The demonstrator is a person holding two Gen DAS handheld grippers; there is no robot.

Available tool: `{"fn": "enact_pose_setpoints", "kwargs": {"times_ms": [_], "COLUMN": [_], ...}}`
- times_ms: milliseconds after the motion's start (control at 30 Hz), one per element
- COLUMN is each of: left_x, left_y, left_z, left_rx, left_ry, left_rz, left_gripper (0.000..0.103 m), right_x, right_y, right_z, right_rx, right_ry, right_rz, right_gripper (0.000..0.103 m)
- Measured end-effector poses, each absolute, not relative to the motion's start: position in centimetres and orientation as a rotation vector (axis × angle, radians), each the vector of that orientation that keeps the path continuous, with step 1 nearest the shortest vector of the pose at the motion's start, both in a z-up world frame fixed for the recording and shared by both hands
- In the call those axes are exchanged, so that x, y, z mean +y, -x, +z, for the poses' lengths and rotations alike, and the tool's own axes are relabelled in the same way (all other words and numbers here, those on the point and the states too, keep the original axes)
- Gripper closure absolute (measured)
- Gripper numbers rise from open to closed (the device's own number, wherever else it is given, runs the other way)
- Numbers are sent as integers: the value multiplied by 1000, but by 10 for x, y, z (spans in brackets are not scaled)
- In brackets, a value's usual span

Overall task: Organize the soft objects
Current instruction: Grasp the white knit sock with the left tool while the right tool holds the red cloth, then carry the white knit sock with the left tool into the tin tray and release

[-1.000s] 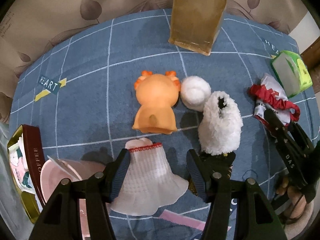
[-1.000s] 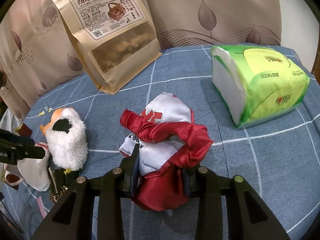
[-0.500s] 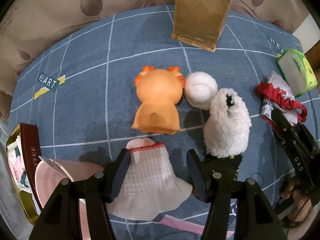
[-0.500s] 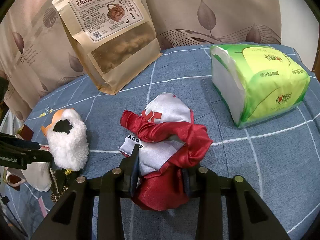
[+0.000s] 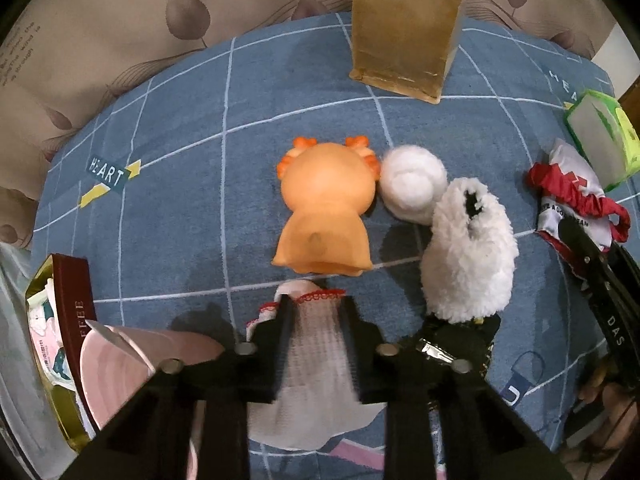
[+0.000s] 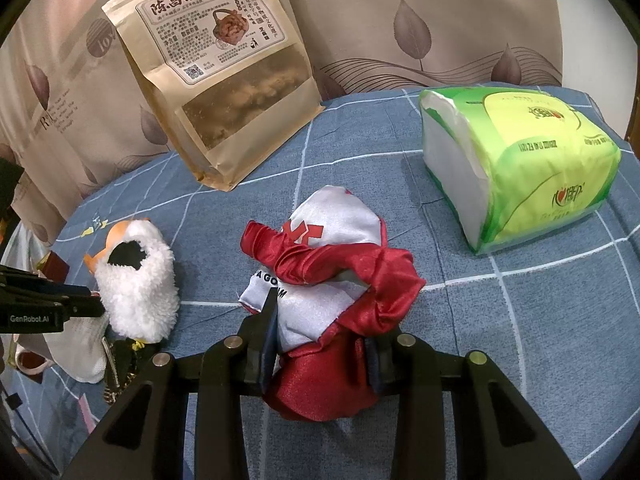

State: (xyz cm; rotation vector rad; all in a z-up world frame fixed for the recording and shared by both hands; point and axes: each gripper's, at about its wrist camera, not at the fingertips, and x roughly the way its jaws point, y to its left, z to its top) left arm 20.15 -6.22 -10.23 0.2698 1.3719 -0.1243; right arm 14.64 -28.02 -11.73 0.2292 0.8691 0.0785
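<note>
Our left gripper (image 5: pixel 316 316) is closing its jaws on the small white ribbed doll dress (image 5: pixel 316 364) lying on the blue grid cloth (image 5: pixel 180 184); we should probably pinch firmly before lifting. Our right gripper (image 6: pixel 320 340) clamps the red-and-white satin pouch (image 6: pixel 332 280). The fluffy white open bag's (image 5: pixel 468 256) inside is too dark to tell.

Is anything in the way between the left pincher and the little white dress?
No. The left gripper is closing on the white dress, which already sits between its fingers. The orange toy stands just beyond, not in between.
</note>
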Motion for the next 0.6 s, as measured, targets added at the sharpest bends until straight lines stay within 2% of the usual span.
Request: {"fn": "enact_pose_setpoints", "kwargs": {"times_ms": [67, 167, 600], "left_x": [-61, -56, -50], "left_y": [-200, -201, -193], "left_z": [-102, -100, -77], "left_rx": [1374, 1373, 1334], "left_ry": [-252, -218, -178], "left_rz": [-134, -148, -175], "left_gripper": [93, 96, 97], "right_x": [-280, -281, -281], "right_y": [-146, -147, -147], "right_z": [-117, -117, -117], "right_rx": [869, 869, 870], "right_ry": [-230, -232, -234], "right_rz": [79, 79, 76], "right_gripper": [70, 69, 69]}}
